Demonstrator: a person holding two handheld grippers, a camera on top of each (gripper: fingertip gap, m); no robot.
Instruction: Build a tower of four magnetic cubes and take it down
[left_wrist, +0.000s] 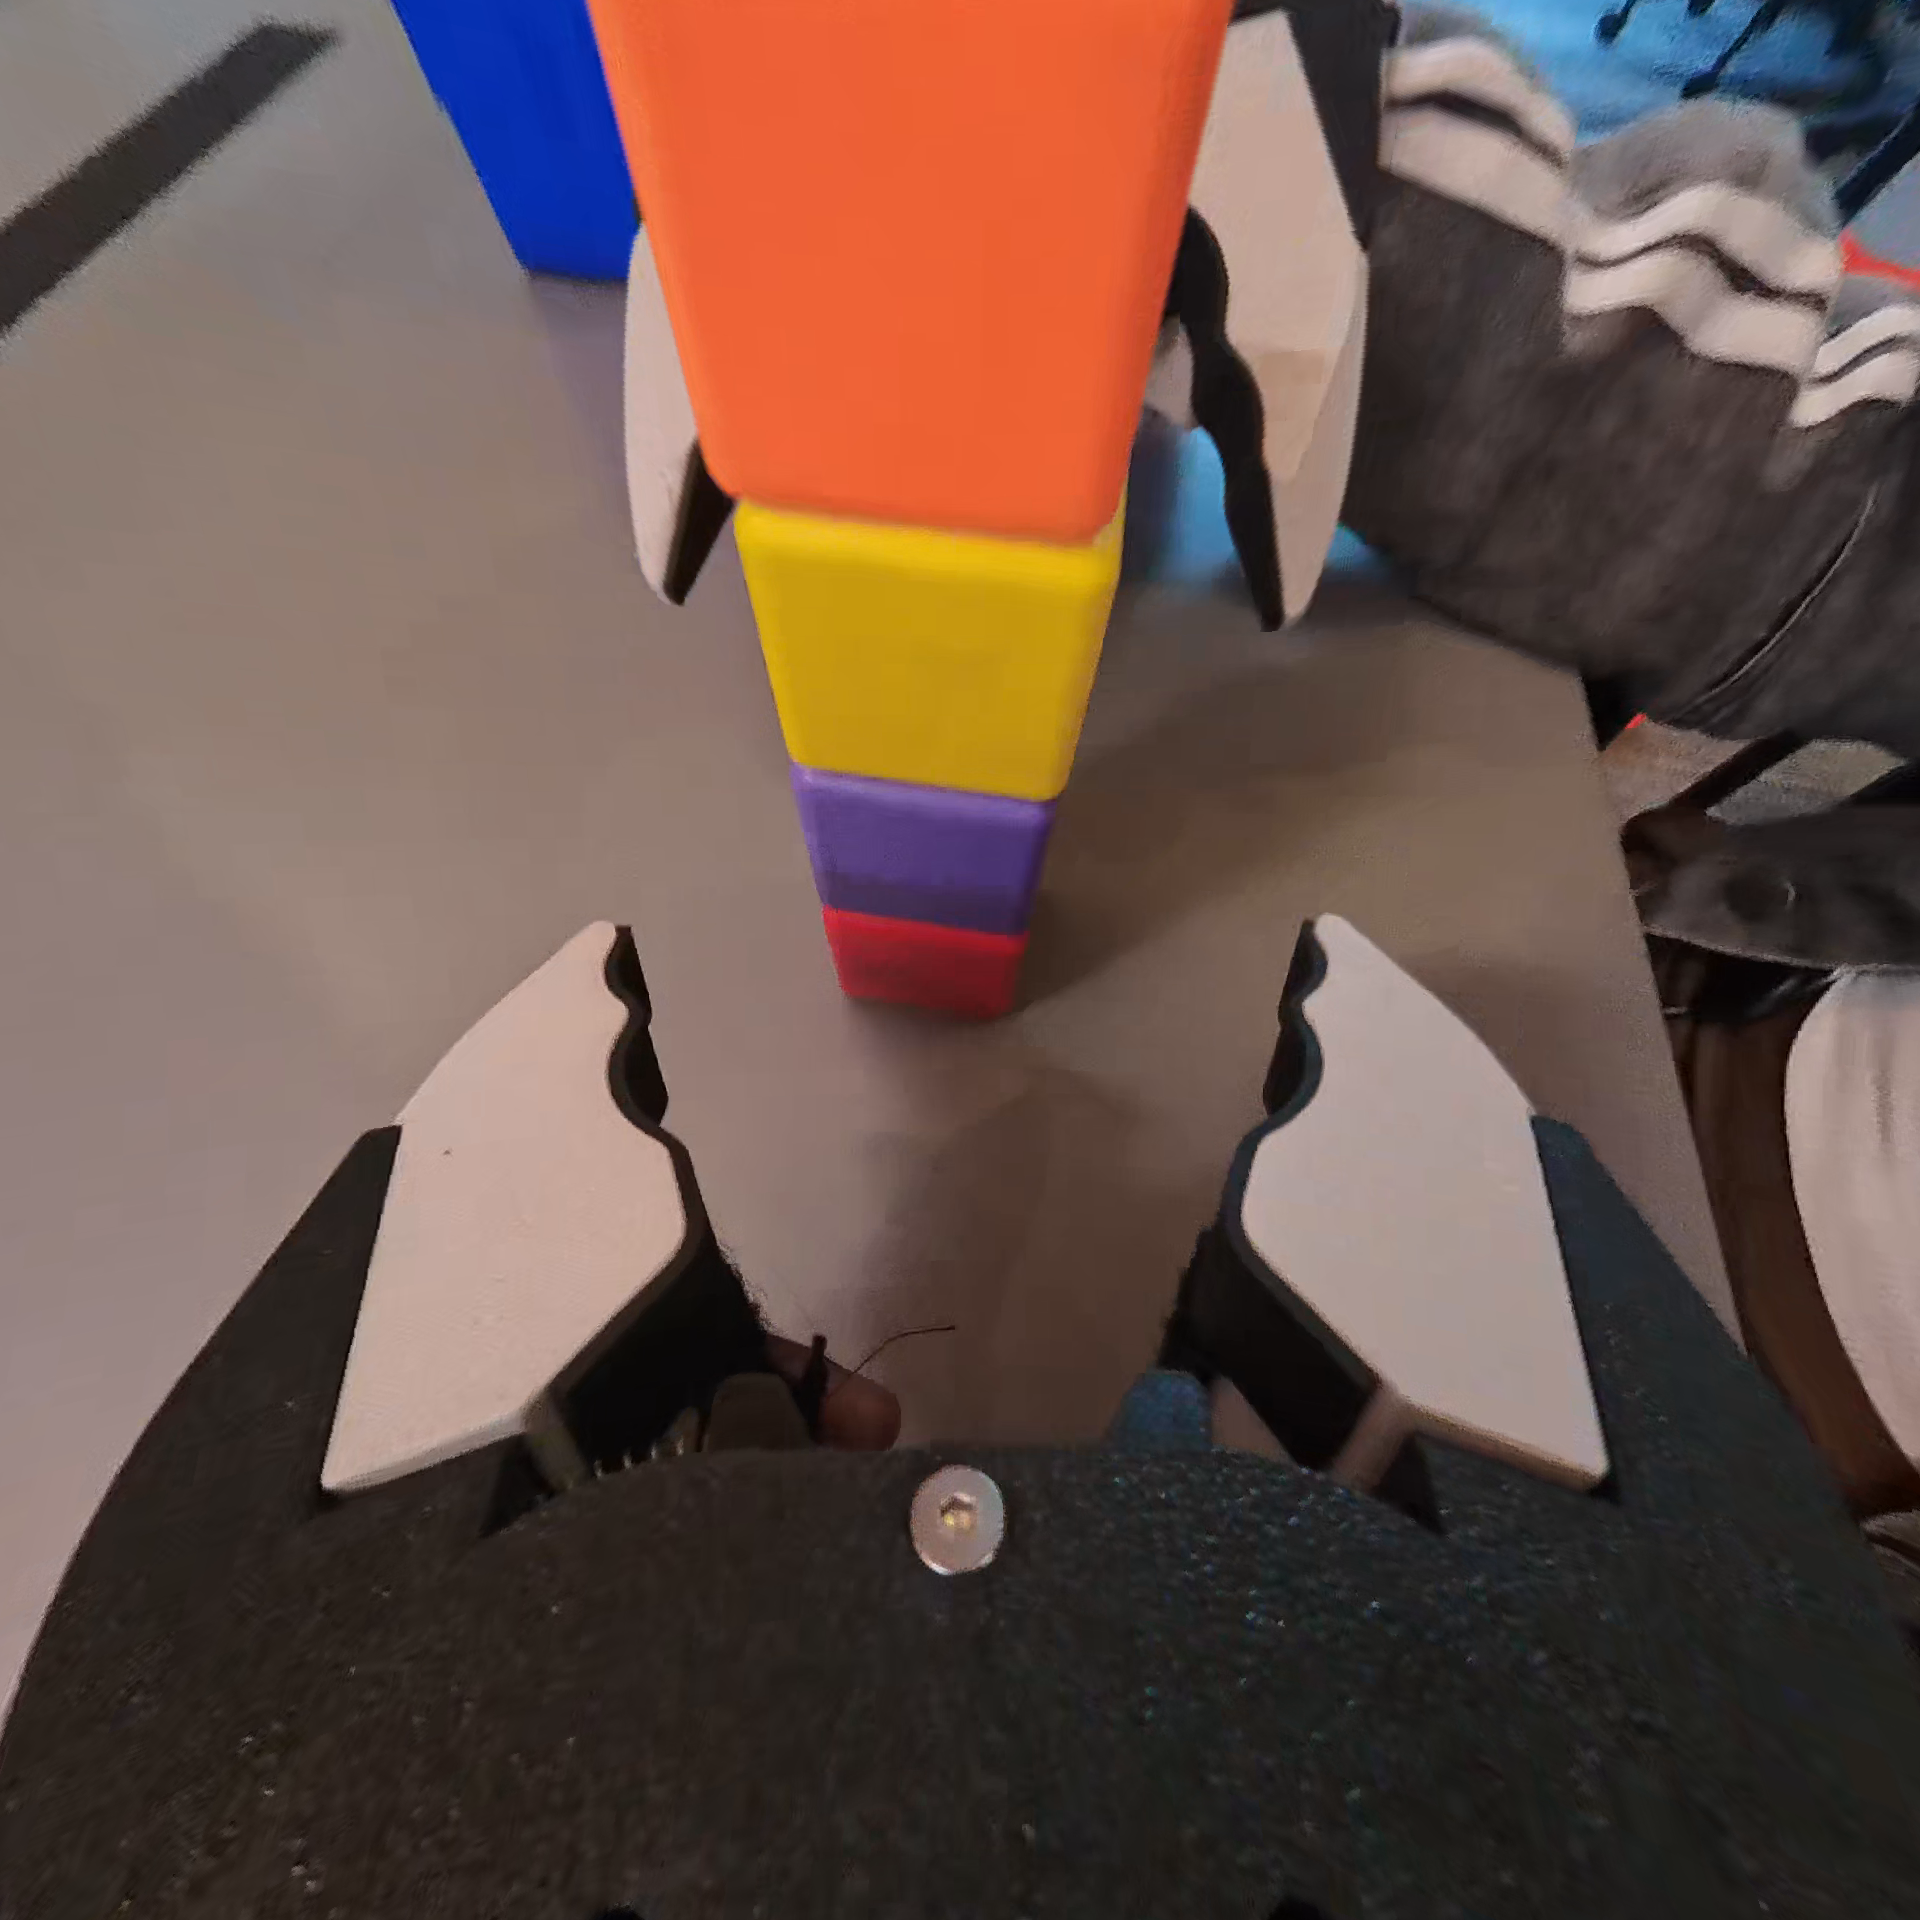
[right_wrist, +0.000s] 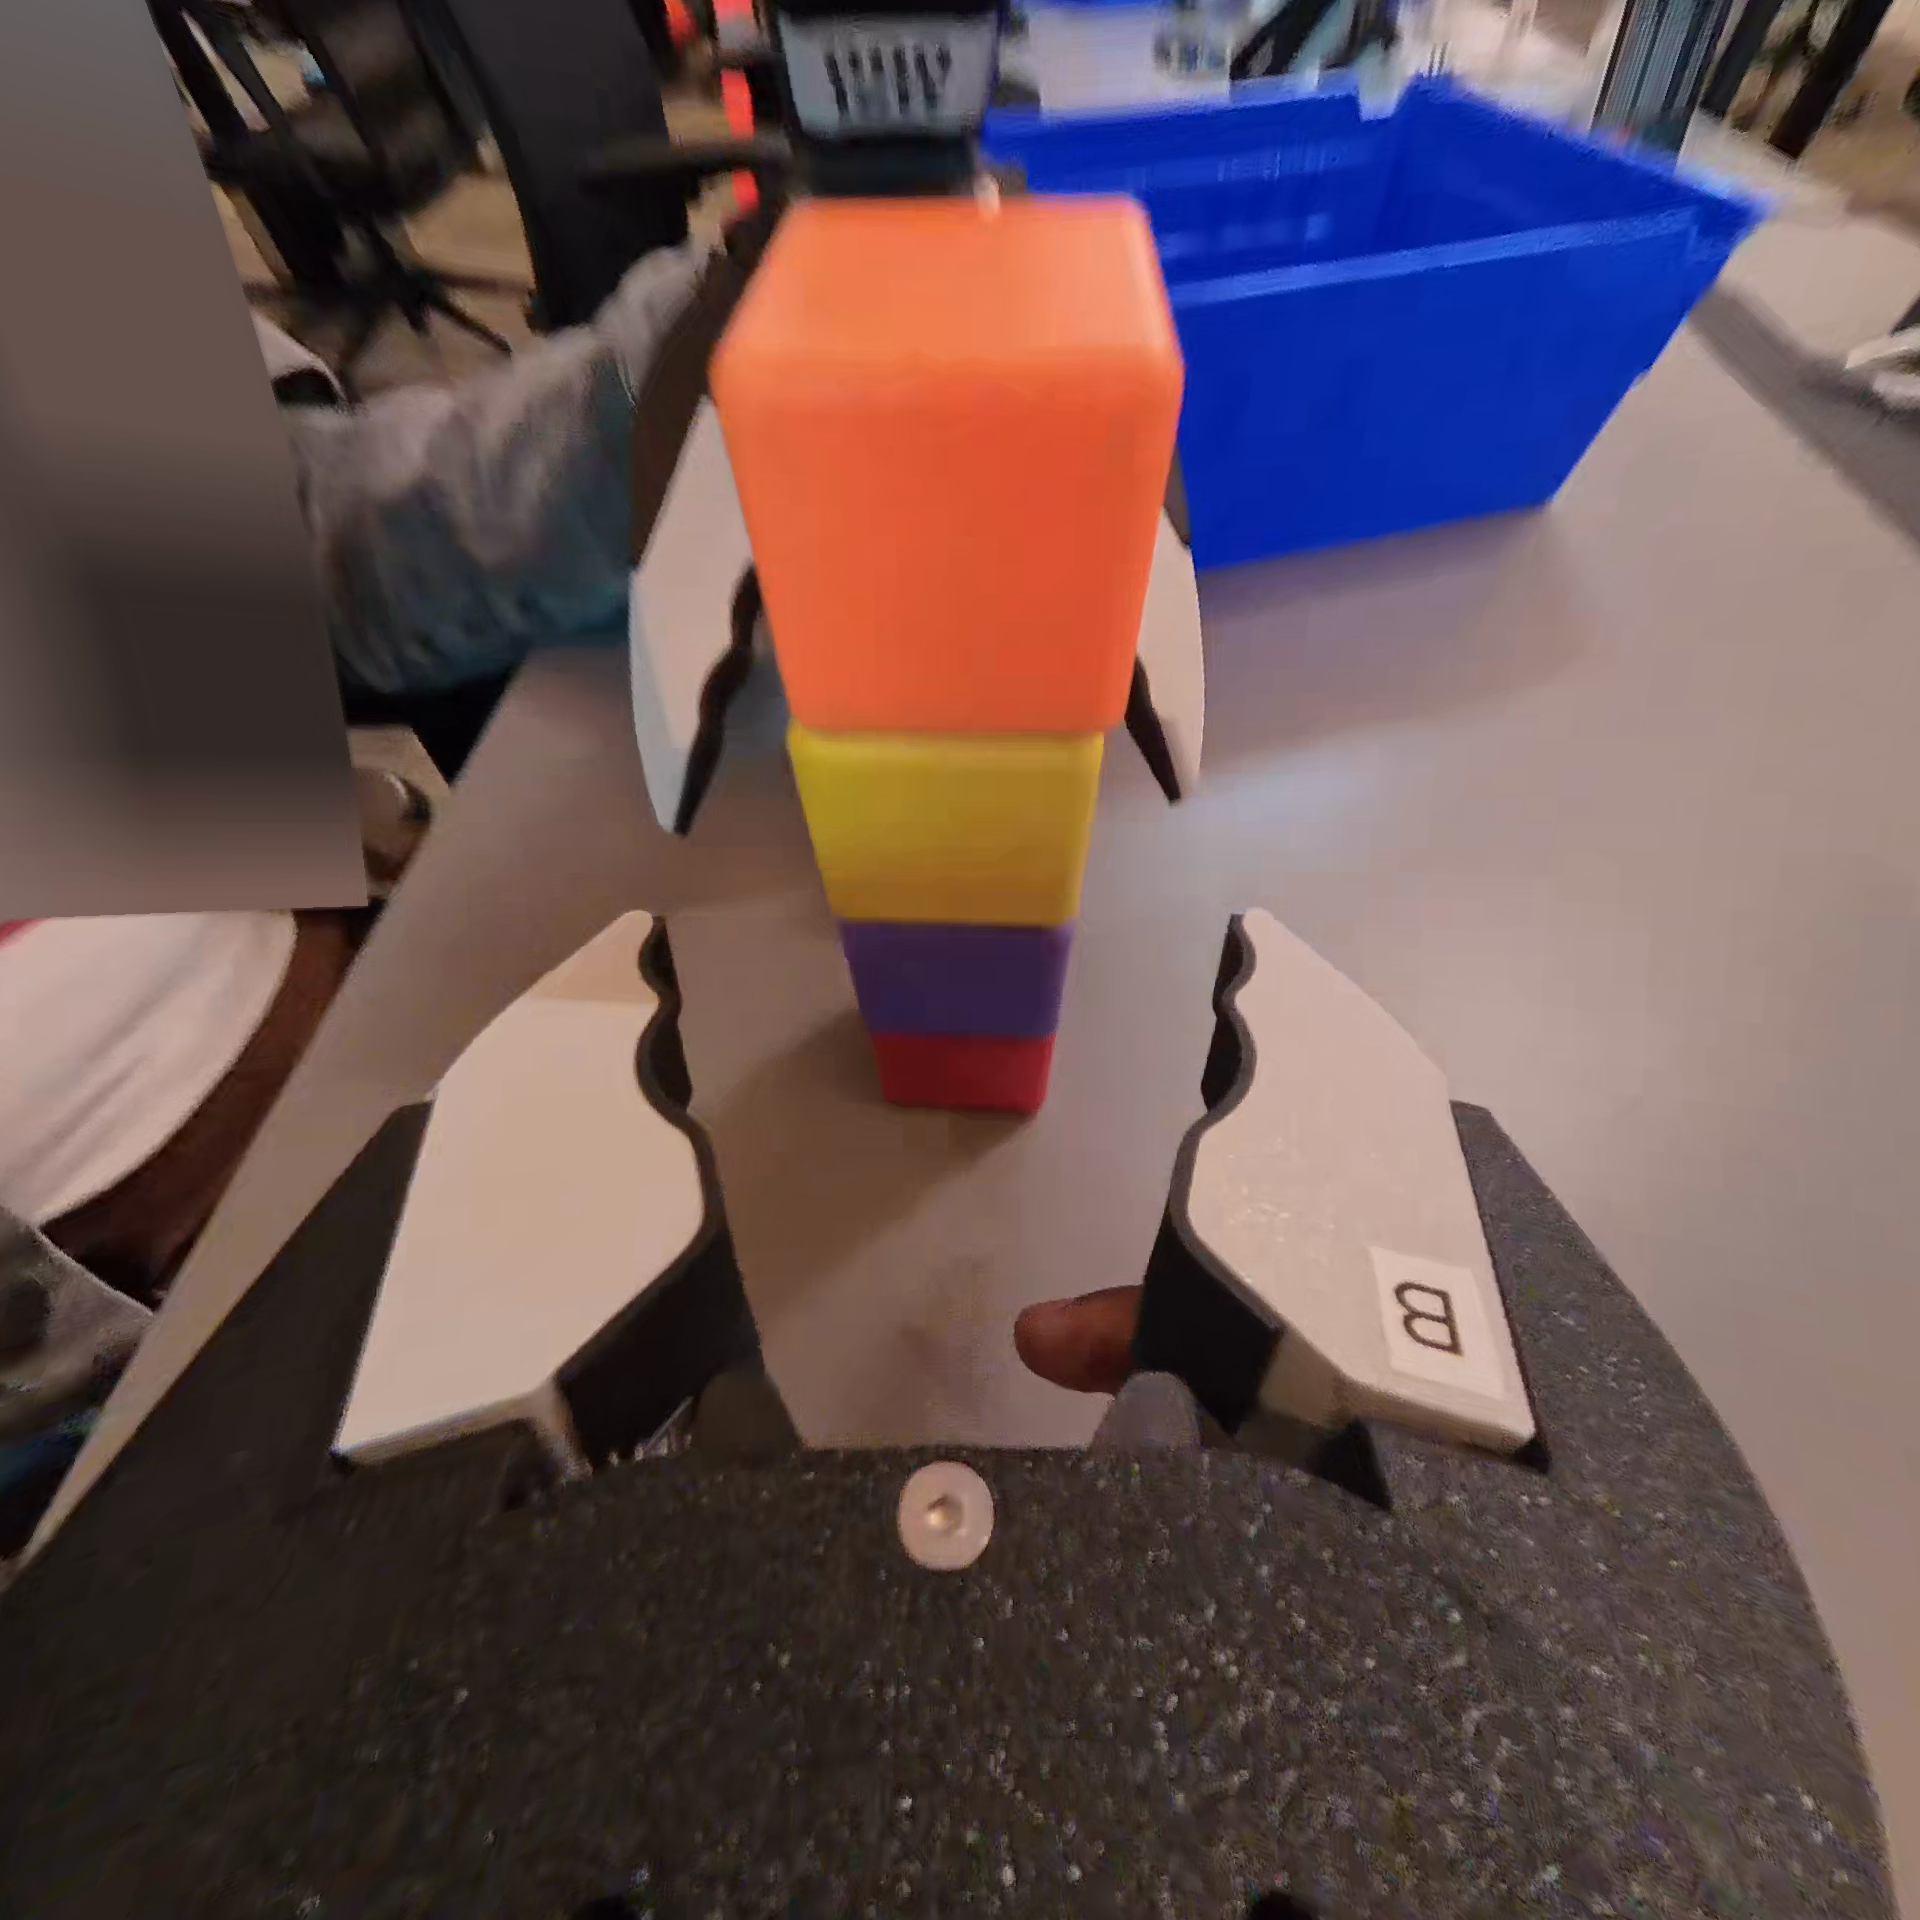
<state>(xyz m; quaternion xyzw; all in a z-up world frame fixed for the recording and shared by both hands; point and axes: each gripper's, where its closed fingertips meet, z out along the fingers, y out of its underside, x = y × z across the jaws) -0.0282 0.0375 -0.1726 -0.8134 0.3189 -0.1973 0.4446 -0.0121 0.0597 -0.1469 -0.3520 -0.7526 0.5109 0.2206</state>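
Observation:
A tower of four cubes stands on the grey table (right_wrist: 1455, 935): red (right_wrist: 961, 1070) at the bottom, then purple (right_wrist: 956, 977), yellow (right_wrist: 945, 831) and orange (right_wrist: 945, 468) on top. The left wrist view shows it too, with orange (left_wrist: 914, 260), yellow (left_wrist: 925, 655), purple (left_wrist: 925, 852) and red (left_wrist: 925, 961). My left gripper (left_wrist: 961, 930) is open and empty, its fingers wide on either side of the tower and not touching it. My right gripper (right_wrist: 945, 925) is open and empty on the opposite side. Each shows beyond the tower in the other's view, the right gripper (left_wrist: 971, 582) and the left gripper (right_wrist: 925, 805), with fingers spread beside the orange cube.
A blue bin (right_wrist: 1455, 364) stands on the table behind the tower and also shows in the left wrist view (left_wrist: 520, 125). A person's sleeve (right_wrist: 468, 520) and clothing (left_wrist: 1610, 468) are beside the table edge. A black strip (left_wrist: 156, 135) lies on the table. My right fingertips sit around 5 cm from my left ones.

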